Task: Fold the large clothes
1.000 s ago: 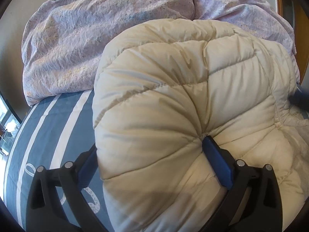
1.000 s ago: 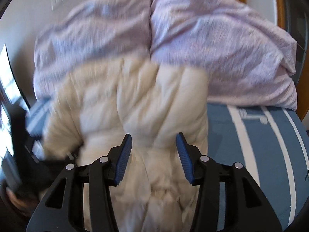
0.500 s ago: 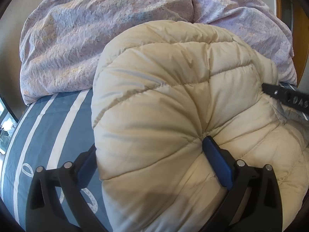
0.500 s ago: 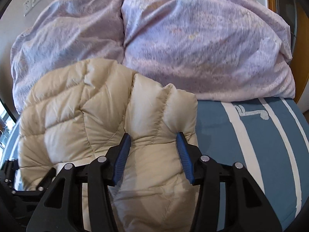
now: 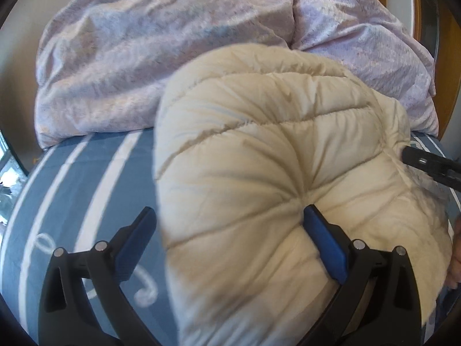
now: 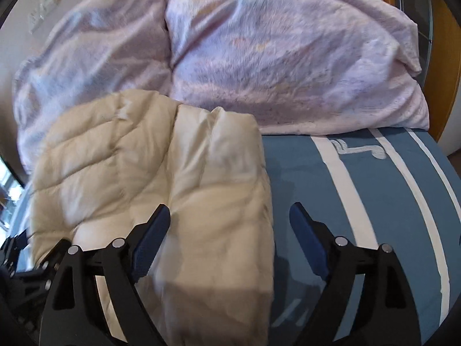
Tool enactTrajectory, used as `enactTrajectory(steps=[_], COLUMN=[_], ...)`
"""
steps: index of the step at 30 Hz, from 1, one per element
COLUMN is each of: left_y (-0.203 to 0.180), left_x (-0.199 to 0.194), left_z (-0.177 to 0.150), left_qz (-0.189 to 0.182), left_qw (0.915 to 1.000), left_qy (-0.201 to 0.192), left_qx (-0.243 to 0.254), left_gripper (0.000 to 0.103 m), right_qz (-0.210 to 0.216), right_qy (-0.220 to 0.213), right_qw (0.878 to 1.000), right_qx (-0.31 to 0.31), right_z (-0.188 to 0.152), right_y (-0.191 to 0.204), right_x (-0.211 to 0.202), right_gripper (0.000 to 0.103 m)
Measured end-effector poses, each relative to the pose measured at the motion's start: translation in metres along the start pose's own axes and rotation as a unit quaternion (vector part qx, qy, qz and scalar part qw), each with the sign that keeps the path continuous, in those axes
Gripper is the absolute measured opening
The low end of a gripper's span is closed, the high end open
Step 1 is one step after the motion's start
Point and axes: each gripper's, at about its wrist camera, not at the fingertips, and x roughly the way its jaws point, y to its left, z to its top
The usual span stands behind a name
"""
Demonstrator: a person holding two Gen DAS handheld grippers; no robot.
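- Left gripper (image 5: 227,227): my jaws stand wide apart. The right pad is buried in a crease of the cream puffer jacket (image 5: 273,190); the left pad is clear of the cloth at 8 o'clock, over the blue striped bedsheet (image 5: 72,178). No clamp that I can see.
- Right gripper (image 6: 230,222): jaws spread, straddling the jacket's (image 6: 178,178) right edge. The left pad touches the fabric; the right pad hangs over bare sheet (image 6: 360,190) at 4 o'clock.
- Jacket sits mid-bed as a puffy folded bundle, its far end against the lilac duvet (image 5: 173,57) at 12 o'clock.
- Risk, my judgement: with neither gripper clamping, the springy filling may push the fold open. The slick shell could also slide off toward the sheet.
- Risk: pulling the left gripper back might drag the crease along, since that pad sits deep in it.
- Against half a second ago: right jaws have gone from pinching the jacket to open. Left jaws have widened, exposing the left pad. The right-wrist view is blurred now, so I was moving.
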Motion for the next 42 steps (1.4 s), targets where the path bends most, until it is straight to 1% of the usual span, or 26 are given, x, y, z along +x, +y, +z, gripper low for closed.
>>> enactTrajectory(steps=[1,3,7,11,17,21,27,31,42], left_y=[0.002,0.006,0.011,0.013,0.015,0.017,0.018,0.014,0.007], left_x=[-0.008,-0.027,-0.065,-0.098,-0.119,-0.131,-0.15,-0.159,-0.177], left_z=[-0.003,-0.011,-0.029,-0.056,-0.094,-0.114,-0.126,-0.133,-0.14], left_qz=[0.0,-0.001,-0.003,-0.012,-0.016,-0.011,-0.022,-0.032,-0.058], left_qw=[1.0,1.0,0.9999,0.9998,0.9988,0.9985,0.9981,0.998,0.9968], left_qy=[0.0,0.0,-0.008,0.003,0.036,0.04,0.036,0.038,0.036], left_qx=[-0.004,-0.009,-0.01,-0.013,-0.027,-0.035,-0.044,-0.039,-0.041], left_gripper=[0.101,0.101,0.101,0.101,0.101,0.101,0.101,0.101,0.101], right_qz=[0.001,0.007,0.015,0.032,0.045,0.045,0.058,0.067,0.078], right_qy=[0.002,0.009,0.015,0.014,0.016,0.022,0.037,0.041,0.034], right_qw=[1.0,1.0,1.0,0.999,0.999,0.999,0.998,0.997,0.996], right_qx=[-0.001,-0.001,-0.005,-0.01,-0.014,-0.017,-0.007,-0.002,-0.007], right_z=[-0.004,-0.016,-0.041,-0.066,-0.096,-0.114,-0.137,-0.148,-0.155], right_y=[-0.001,-0.003,-0.001,0.006,0.013,0.015,0.016,0.017,0.025], right_x=[-0.008,-0.027,-0.059,-0.087,-0.114,-0.125,-0.136,-0.144,-0.162], right_gripper=[0.088,0.095,0.097,0.097,0.098,0.098,0.097,0.097,0.097])
